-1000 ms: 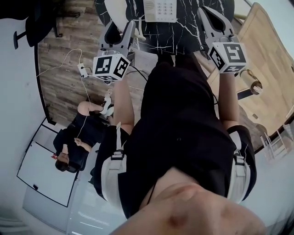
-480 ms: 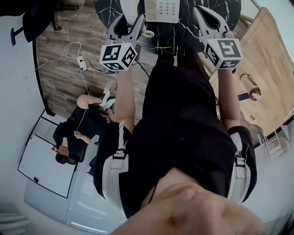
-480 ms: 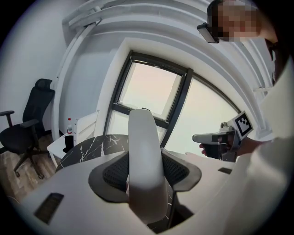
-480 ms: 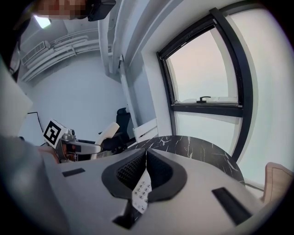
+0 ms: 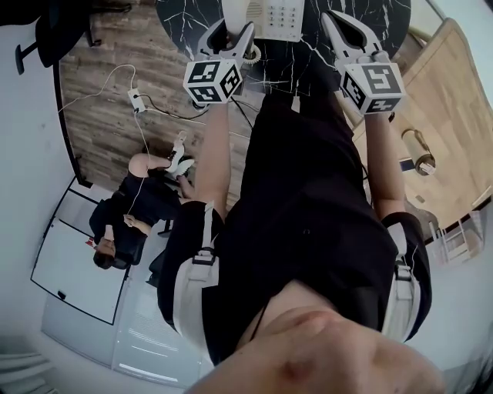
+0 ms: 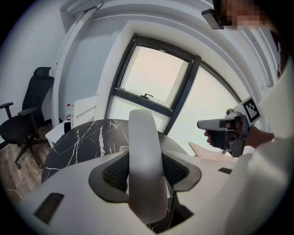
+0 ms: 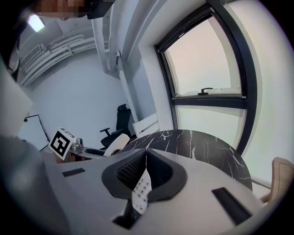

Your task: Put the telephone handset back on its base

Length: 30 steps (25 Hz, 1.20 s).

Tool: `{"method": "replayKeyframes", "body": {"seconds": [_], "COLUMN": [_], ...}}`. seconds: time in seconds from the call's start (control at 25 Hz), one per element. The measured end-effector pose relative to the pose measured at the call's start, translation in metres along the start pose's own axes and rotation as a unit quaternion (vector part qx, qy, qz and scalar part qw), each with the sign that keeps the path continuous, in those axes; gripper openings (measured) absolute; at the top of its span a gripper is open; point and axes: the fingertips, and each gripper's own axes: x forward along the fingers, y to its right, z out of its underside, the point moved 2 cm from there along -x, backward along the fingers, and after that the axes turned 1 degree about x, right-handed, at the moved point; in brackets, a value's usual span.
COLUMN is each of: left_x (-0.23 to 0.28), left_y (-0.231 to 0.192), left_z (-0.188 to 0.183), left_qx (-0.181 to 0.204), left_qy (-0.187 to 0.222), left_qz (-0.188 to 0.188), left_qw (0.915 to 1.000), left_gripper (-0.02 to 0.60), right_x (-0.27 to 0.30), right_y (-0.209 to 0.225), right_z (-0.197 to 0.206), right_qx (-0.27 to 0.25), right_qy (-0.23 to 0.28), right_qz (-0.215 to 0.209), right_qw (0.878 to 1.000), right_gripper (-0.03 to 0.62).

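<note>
My left gripper (image 5: 229, 32) is shut on the white telephone handset (image 6: 144, 156), which stands upright between its pads. In the head view the handset (image 5: 233, 9) hangs over the black marble table (image 5: 185, 19), just left of the white phone base (image 5: 279, 15) with its keypad. My right gripper (image 5: 339, 23) is over the table to the right of the base, shut with nothing in it. In the right gripper view its jaw tips meet (image 7: 146, 153), and the base's keypad (image 7: 141, 193) shows through the gap below them. The left gripper and the handset (image 7: 115, 143) appear at the left of that view.
A light wooden table (image 5: 447, 100) stands at the right. On the wood floor at the left lie a power strip and cable (image 5: 135, 98), and a person (image 5: 131, 219) sits lower left. A black office chair (image 6: 27, 119) stands beyond the round table, in front of a large window.
Both grippers have moved forward over the marble table. The left one has carried the handset right and forward, up beside the phone base. The right one has shifted only slightly.
</note>
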Motion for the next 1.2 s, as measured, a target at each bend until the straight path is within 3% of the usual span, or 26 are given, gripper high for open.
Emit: {"method": "replayKeyframes", "body": {"seconds": [0.72,0.96,1.2], "left_x": [0.057,0.069,0.080], "left_y": [-0.024,-0.031,-0.034], "left_z": [0.063,0.073,0.078], "left_qx": [-0.027,-0.047,-0.041], "left_qy": [-0.078,-0.089,-0.104], "left_qz": [-0.029,-0.039,-0.048], "left_qw": [0.9962,0.9942,0.9926], "left_gripper": [0.229,0.230,0.230], "right_x": [0.015,0.018,0.021], "right_y": [0.018,0.021,0.022], "right_z": [0.017,0.020,0.022], "right_qx": [0.006,0.006,0.011], "right_qy": [-0.029,-0.035,-0.039], "right_qz": [-0.001,-0.001,-0.001], "right_qw": [1.000,0.999,0.999], "right_gripper": [0.031,0.031,0.031]}}
